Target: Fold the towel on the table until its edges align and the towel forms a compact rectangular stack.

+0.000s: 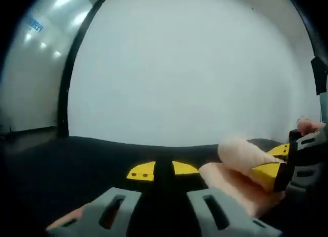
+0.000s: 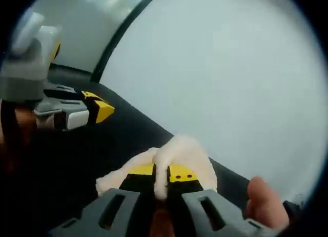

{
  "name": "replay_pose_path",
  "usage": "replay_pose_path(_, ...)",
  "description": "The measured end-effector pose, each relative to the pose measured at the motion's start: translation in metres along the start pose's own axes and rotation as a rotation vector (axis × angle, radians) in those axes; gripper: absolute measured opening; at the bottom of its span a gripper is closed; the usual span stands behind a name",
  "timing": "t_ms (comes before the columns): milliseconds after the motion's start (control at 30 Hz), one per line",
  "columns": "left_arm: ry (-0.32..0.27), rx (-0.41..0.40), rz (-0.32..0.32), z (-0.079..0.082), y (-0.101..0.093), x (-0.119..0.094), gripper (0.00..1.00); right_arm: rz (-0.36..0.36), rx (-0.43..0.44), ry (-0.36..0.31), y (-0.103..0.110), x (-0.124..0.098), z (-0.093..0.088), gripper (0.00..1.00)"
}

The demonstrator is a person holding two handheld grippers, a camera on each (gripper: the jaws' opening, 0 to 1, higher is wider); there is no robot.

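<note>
Here the right tongs (image 2: 167, 176) are clamped on a bunched fold of the pale peach towel (image 2: 177, 152), lifted above the black worktop (image 2: 61, 160). The left tongs (image 1: 163, 171) are closed too, with towel beside them at lower right.
</note>
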State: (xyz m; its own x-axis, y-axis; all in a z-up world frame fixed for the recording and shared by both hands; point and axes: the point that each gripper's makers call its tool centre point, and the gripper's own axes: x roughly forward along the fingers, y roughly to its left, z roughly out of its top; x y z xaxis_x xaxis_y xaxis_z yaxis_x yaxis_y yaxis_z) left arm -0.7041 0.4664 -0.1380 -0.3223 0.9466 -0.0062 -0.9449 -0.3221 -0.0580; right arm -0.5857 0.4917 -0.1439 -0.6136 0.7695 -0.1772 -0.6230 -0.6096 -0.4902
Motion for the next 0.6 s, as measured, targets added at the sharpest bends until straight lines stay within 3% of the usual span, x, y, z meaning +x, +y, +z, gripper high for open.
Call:
replay_pose_path(167, 0.000, -0.023, 0.014, 0.000, 0.004, -0.003, 0.14, 0.053, -0.057, 0.006, 0.019, 0.006, 0.003, 0.05)
replay_pose_path(233, -0.002, -0.032, 0.003, -0.001, 0.001, -0.003, 0.14, 0.066, -0.015, 0.031, 0.026, 0.011, -0.001, 0.07)
replay_pose_path(300, 0.005, -0.022, -0.002, -0.002, -0.001, -0.003, 0.14, 0.132, 0.000, 0.066, 0.041, 0.015, -0.010, 0.13)
replay_pose_path(333, 0.006, -0.020, -0.003, -0.002, -0.001, -0.002, 0.14, 0.140, -0.017, 0.050, 0.043, 0.012, -0.009, 0.19)
replay_pose_path(400, 0.001, -0.026, -0.010, -0.001, -0.001, -0.001, 0.14, 0.175, -0.011, 0.007, 0.053, 0.002, -0.003, 0.37)
replay_pose_path(467, 0.001, -0.041, -0.011, -0.001, 0.001, -0.001, 0.14, 0.246, -0.004, -0.022, 0.068, -0.015, 0.002, 0.47)
replay_pose_path(533, -0.003, -0.071, -0.008, -0.001, 0.007, 0.001, 0.14, 0.285, 0.048, -0.057, 0.071, -0.038, 0.010, 0.45)
replay_pose_path(600, -0.006, -0.108, -0.012, -0.002, 0.012, 0.002, 0.14, 0.334, 0.202, -0.121, 0.051, -0.061, 0.026, 0.38)
